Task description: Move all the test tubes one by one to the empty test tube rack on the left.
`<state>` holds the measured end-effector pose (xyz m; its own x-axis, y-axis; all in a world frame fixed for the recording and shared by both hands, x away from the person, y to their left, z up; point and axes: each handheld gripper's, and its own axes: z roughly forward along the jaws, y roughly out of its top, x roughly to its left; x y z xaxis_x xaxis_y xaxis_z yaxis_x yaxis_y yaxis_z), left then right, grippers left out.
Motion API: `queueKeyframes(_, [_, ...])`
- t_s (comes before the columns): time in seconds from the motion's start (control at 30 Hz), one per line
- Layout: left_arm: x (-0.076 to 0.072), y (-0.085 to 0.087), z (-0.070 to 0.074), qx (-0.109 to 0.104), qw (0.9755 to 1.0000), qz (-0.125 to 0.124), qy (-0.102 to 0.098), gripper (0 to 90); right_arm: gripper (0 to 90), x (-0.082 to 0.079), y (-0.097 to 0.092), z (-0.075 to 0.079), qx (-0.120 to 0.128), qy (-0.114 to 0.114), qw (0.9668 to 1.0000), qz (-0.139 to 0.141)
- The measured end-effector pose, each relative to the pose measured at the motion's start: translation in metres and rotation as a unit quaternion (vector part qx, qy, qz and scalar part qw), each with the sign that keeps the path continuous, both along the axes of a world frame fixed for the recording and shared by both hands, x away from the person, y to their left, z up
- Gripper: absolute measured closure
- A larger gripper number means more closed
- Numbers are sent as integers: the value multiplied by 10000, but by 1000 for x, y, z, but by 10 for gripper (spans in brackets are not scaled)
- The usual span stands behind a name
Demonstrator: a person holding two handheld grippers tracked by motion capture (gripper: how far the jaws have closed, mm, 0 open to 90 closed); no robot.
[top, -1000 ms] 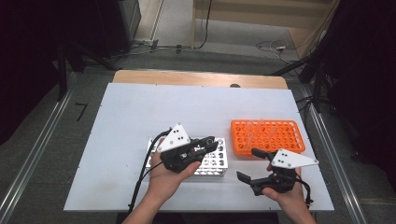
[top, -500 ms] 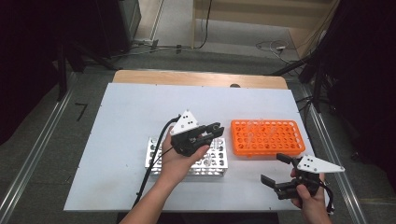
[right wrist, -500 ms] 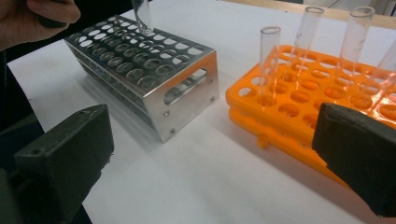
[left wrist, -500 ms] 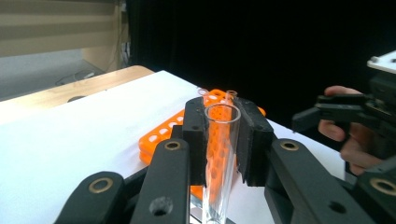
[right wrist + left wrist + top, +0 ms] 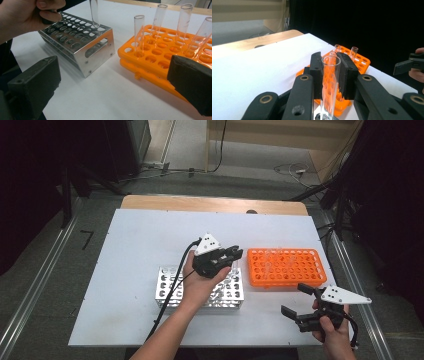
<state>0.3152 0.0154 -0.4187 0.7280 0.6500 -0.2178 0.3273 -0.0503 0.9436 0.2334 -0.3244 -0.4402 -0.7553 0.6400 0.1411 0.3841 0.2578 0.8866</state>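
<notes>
Tubes stood in the orange rack beside the metal rack; left claw clamped a glass tube, right claw gaped apart, nothing between.

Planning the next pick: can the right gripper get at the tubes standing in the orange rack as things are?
Probably yes. The right gripper has its jaws open, holds nothing and sits near the orange rack, with bare table between them. The upright tubes stand exposed. The left gripper, holding its own tube, is off by the metal rack.
</notes>
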Motion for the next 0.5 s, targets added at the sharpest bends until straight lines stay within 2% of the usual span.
queueKeyframes(0.2, [5,-5,-8,180,9998,32,109,757,0,0,-2,0,32,-9,10000,-26])
queueKeyframes(0.37, [5,-8,-11,416,9988,23,255,756,0,1,-2,-1,21,-15,10000,-31])
queueKeyframes(0.5, [4,-11,-13,722,9967,-41,369,755,0,1,-2,-1,32,-12,10000,-41])
